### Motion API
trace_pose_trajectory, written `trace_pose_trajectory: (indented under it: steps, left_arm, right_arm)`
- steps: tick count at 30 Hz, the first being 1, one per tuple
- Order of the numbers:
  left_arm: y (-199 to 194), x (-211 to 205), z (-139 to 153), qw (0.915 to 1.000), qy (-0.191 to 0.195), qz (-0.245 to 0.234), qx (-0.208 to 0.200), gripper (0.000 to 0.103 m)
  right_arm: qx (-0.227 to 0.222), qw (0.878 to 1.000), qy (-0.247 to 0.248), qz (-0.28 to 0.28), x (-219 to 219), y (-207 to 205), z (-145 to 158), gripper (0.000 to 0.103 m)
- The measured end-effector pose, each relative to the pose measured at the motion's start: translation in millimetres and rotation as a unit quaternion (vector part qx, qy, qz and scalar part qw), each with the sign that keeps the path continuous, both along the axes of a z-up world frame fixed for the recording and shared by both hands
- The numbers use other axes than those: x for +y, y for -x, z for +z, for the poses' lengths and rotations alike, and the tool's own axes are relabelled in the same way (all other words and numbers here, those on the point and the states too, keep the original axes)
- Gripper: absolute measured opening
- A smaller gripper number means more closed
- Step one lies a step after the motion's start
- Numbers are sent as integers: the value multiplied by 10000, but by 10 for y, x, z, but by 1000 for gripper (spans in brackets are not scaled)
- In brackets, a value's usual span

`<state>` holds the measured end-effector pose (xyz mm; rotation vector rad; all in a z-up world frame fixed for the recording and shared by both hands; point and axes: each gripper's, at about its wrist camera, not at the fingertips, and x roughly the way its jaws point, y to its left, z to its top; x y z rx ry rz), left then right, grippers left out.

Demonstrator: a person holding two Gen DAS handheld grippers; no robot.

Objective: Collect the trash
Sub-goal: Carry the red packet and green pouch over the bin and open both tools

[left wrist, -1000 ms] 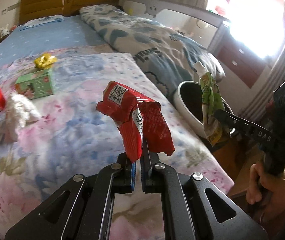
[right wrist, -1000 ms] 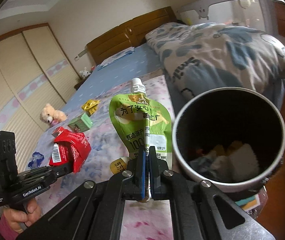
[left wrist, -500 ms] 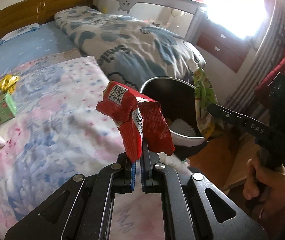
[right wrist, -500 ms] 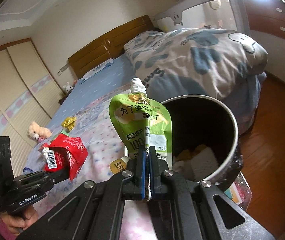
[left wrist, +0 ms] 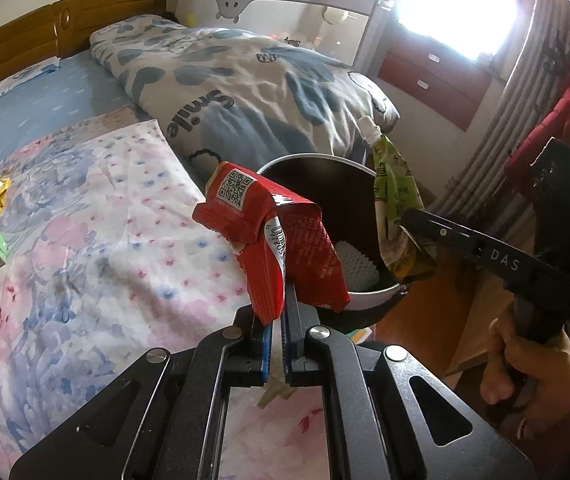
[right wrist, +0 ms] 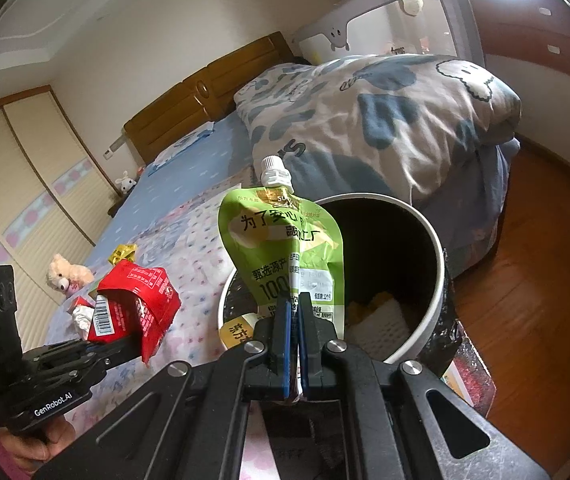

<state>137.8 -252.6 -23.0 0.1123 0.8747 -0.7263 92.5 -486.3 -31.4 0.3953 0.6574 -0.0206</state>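
The red wrapper (left wrist: pixel 273 236), crumpled and showing a QR code, is sitting clamped in the left gripper (left wrist: pixel 277 344), hanging over the bed's edge just beside the bin (left wrist: pixel 381 294). The right gripper (right wrist: pixel 294 344) is pinching a green spouted pouch (right wrist: pixel 285 256) upright at the bin's near rim. The bin's mouth is gaping open, white foam lying inside; wood floor is showing beyond

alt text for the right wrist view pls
The right gripper is shut on a green spouted pouch, held upright at the rim of a trash bin beside a bed. At left, the left gripper holds a crumpled red wrapper.
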Motion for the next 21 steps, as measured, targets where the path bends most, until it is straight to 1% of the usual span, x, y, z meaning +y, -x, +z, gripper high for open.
trace_pose_trajectory:
  steps: [12, 21]
  left_arm:
    - [-64, -229, -20, 9998, -120, -122, -29, 3]
    - [-220, -444, -68, 9994, -276, -191, -8, 3]
  right_arm:
    - [8, 9999, -58, -87, -134, -57, -14, 3]
    - [148, 9997, -135, -102, -194, -188, -98, 3]
